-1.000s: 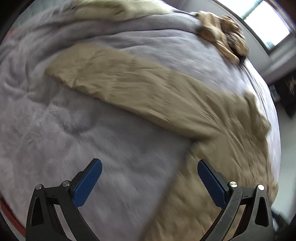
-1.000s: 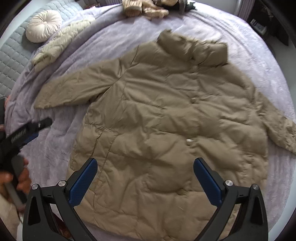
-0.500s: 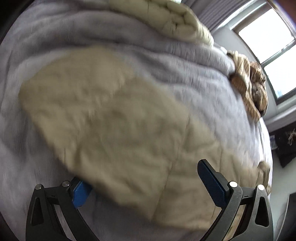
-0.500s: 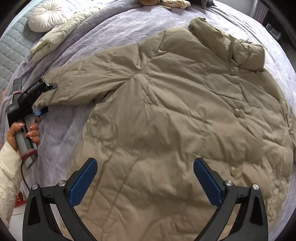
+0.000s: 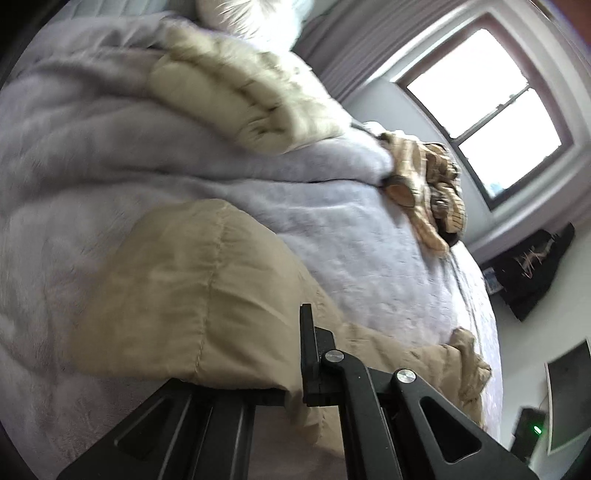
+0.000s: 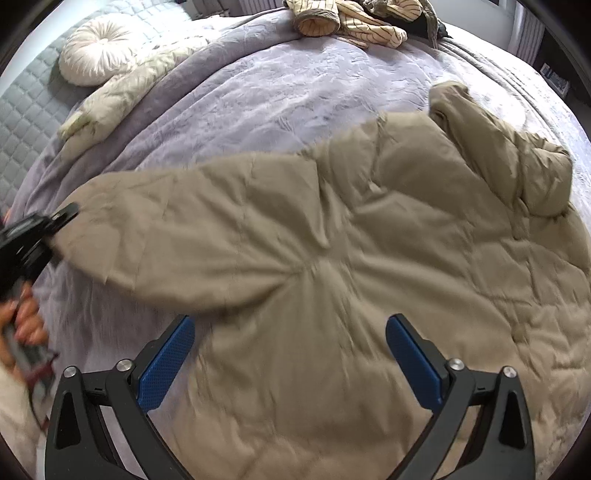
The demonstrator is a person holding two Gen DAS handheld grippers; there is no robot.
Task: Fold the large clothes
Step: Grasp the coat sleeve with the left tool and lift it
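**A:** Where have they got to with the bed (image 6: 280,96) laid out like that?

**B:** First fold, I'd say. The coat (image 6: 369,258) lies flat and face up on the bed, spread out ahead of the right gripper (image 6: 291,363), collar off beyond its right finger. Nothing's folded over yet.

**A:** And the sleeve (image 6: 192,225)?

**B:** Stretched out past the right gripper's left finger, and its cuff end is caught in the left gripper (image 6: 55,221). In that gripper's own view the fingers have just snapped together, and the sleeve (image 5: 192,295) bulges up right in front of them, cloth pinched between.

**A:** So the left one's holding. The right?

**B:** Wide, though its fingers have just been drawing in a little. The blue pads (image 6: 168,363) hover over the coat near the armpit, fabric under the gap, but I can't see them pressing on anything. Not a grip yet.

**A:** What comes next, do you reckon?

**B:** My guess is the sleeve gets carried across the chest, toward the right gripper's right finger. That needs the left to lift the cuff clear so the padding doesn't drag, and the right to pin or pinch the coat near the shoulder seam so the body stays put.

**A:** That other stuff in the way?

**B:** The striped garment (image 6: 351,22) and cushion (image 6: 98,55) sit far beyond the fingers. No bother.
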